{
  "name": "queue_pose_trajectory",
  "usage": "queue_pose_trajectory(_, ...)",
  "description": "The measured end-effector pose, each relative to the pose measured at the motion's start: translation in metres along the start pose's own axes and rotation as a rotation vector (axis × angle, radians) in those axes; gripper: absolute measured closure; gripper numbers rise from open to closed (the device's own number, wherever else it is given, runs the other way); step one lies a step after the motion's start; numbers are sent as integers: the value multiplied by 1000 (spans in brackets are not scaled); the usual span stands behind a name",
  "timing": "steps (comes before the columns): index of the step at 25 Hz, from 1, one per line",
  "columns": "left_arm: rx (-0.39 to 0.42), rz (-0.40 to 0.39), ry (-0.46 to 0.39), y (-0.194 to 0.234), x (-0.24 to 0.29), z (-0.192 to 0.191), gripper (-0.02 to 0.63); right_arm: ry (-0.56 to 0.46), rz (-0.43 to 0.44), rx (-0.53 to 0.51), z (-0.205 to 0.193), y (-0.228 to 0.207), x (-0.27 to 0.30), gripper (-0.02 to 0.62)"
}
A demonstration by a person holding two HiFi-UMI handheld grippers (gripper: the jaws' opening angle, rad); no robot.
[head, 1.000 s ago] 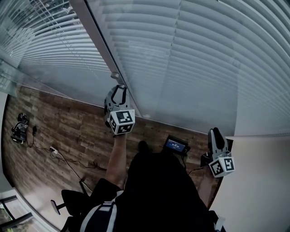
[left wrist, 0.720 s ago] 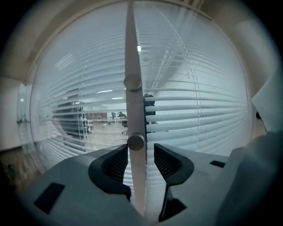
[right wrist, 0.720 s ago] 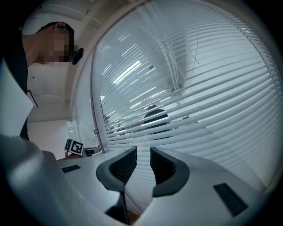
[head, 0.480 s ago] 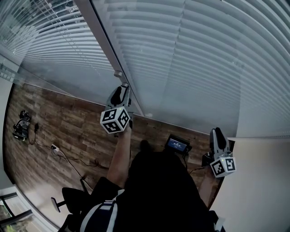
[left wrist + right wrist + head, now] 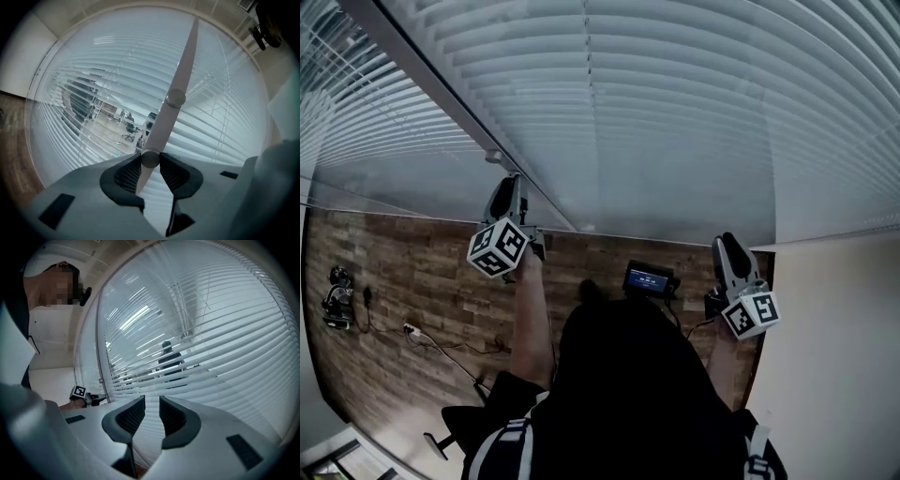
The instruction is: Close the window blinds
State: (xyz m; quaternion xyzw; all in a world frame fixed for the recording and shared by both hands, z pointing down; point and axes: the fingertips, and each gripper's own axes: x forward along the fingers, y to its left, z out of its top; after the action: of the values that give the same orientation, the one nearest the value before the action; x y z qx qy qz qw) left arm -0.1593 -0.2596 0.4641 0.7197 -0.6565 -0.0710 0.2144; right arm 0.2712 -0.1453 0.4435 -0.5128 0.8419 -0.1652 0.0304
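1. Two grippers in play, only one engaged: clamped the left gripper [image 5: 508,187] on the tilt wand [image 5: 182,65], pads pressed on either side of its lower knob, having just closed in on it.
2. Saw the wand's long axis run from the jaws up toward the upper right of the left gripper view, slanting across the slats [image 5: 675,112] directly behind it.
3. Held the right gripper [image 5: 728,248] at lower right of the head view, jaws slightly apart, nothing between them, well apart from the wand.
4. Judged the slats not yet shut, with the room beyond showing through the gaps; likely called for a twist about the wand's own axis, by the nearer left gripper.
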Motion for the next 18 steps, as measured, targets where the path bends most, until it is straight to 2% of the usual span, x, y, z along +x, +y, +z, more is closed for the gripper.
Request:
queue_pose_trajectory(6, 91, 11, 24, -2, 2, -7, 471, 1, -4, 9, -8, -5, -2, 500)
queue_pose_trajectory(18, 415, 93, 113, -7, 2, -7, 471, 8, 8, 4, -2, 1, 1, 500)
